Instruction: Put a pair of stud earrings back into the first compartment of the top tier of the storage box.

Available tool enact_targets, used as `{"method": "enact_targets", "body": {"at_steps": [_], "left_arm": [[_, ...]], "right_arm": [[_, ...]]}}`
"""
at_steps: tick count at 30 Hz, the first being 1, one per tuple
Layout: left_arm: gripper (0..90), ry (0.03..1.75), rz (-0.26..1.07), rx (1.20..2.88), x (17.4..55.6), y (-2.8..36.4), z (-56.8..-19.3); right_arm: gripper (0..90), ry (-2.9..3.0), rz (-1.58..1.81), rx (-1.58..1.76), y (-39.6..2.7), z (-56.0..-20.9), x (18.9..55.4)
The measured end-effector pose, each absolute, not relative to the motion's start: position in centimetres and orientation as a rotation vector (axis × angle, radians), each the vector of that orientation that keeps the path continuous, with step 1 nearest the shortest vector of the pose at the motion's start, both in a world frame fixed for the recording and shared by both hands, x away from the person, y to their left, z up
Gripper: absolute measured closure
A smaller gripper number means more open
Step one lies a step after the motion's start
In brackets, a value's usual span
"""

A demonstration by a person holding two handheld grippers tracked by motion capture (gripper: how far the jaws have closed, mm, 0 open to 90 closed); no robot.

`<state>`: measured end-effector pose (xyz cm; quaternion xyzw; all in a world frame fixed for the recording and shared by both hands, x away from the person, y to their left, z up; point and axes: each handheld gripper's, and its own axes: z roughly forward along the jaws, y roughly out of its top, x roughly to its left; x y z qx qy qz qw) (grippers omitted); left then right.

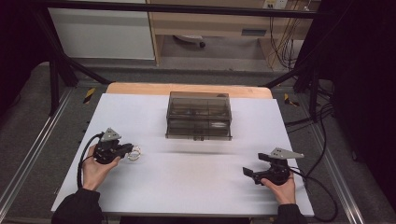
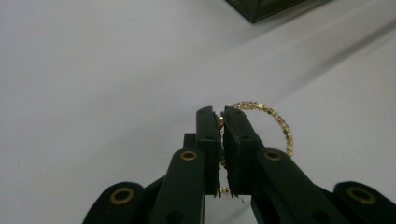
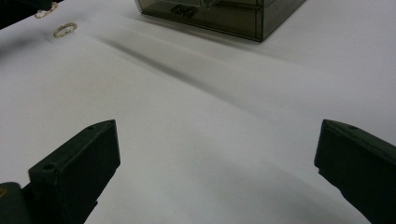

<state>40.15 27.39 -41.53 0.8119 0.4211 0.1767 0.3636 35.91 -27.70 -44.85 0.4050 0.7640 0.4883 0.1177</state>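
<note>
- A gold beaded bracelet (image 2: 261, 122) is sitting pinched between the jaws of the left gripper (image 2: 222, 122), its loop bulging out to one side above the white table cover (image 2: 93, 70).
- A second bracelet (image 3: 65, 30) is lying flat on the cover just beside that gripper, near the table's left side.
- The left hand (image 1: 95, 170) is holding the left gripper (image 1: 125, 150) low over the cover.
- The right gripper (image 3: 217, 154) is hovering near the front right corner, jaws standing wide apart with nothing between them.
- A smoky transparent drawer box (image 1: 199, 115) is standing at the middle back of the table, well apart from both grippers.
</note>
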Motion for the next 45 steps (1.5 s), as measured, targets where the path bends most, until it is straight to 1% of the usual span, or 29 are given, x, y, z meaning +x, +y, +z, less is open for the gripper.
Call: {"method": "enact_targets", "body": {"at_steps": [10, 25, 33, 45], "left_arm": [[84.3, 1.069, 0.440, 2.080, 39.7, 27.0, -40.4], [84.3, 1.029, 0.423, 2.098, 39.2, 25.3, -38.7], [84.3, 0.990, 0.423, 2.094, 39.3, 23.8, -37.3], [84.4, 0.946, 0.409, 2.102, 40.5, 21.0, -35.7]], "right_arm": [[0.6, 2.237, 1.425, 1.185, -27.7, -44.9, 35.9], [0.6, 2.238, 1.423, 1.183, -27.7, -44.9, 35.9], [0.5, 2.240, 1.425, 1.182, -27.7, -44.9, 35.9], [0.5, 2.240, 1.424, 1.184, -27.7, -44.8, 35.8]]}}
